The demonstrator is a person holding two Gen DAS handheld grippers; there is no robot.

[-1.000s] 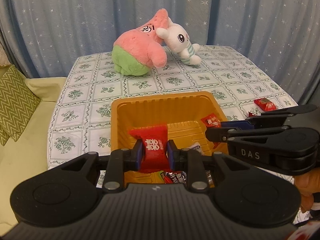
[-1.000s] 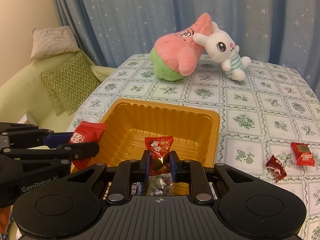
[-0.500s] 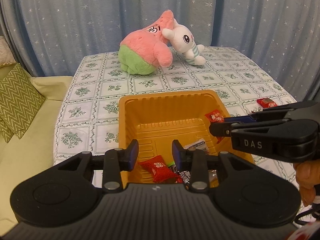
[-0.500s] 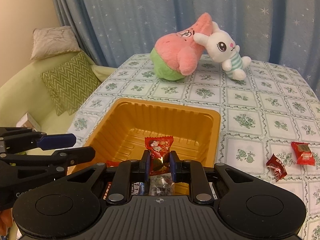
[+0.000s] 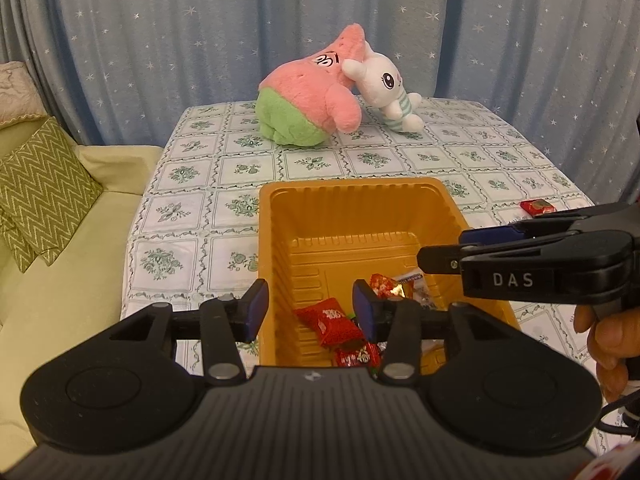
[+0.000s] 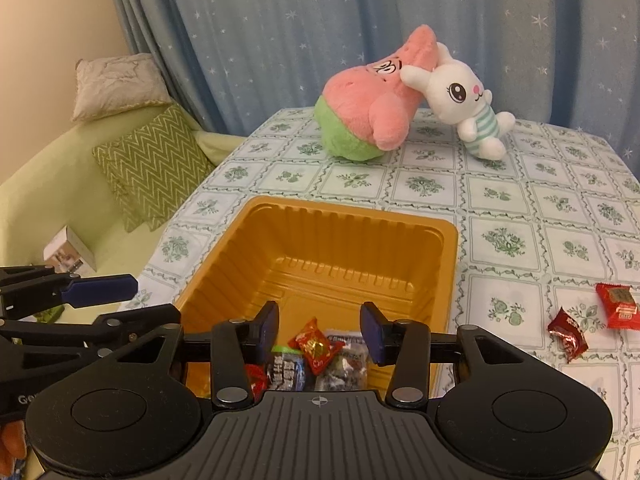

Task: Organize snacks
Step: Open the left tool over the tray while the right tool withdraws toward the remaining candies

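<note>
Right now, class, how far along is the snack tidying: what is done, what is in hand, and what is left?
Done: several wrapped snacks lie in the orange tray. In hand: nothing; the left gripper and right gripper have just been opening and stand open and empty over the tray. Left: two red packets, one beside the other, lie on the tablecloth right of the tray.

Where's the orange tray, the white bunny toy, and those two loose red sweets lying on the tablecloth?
Orange tray (image 6: 344,236): right wrist view, on its far inner wall.
White bunny toy (image 6: 460,92): right wrist view, on its face.
Loose red sweets (image 6: 566,334): right wrist view, on the nearer, darker wrapper.
</note>
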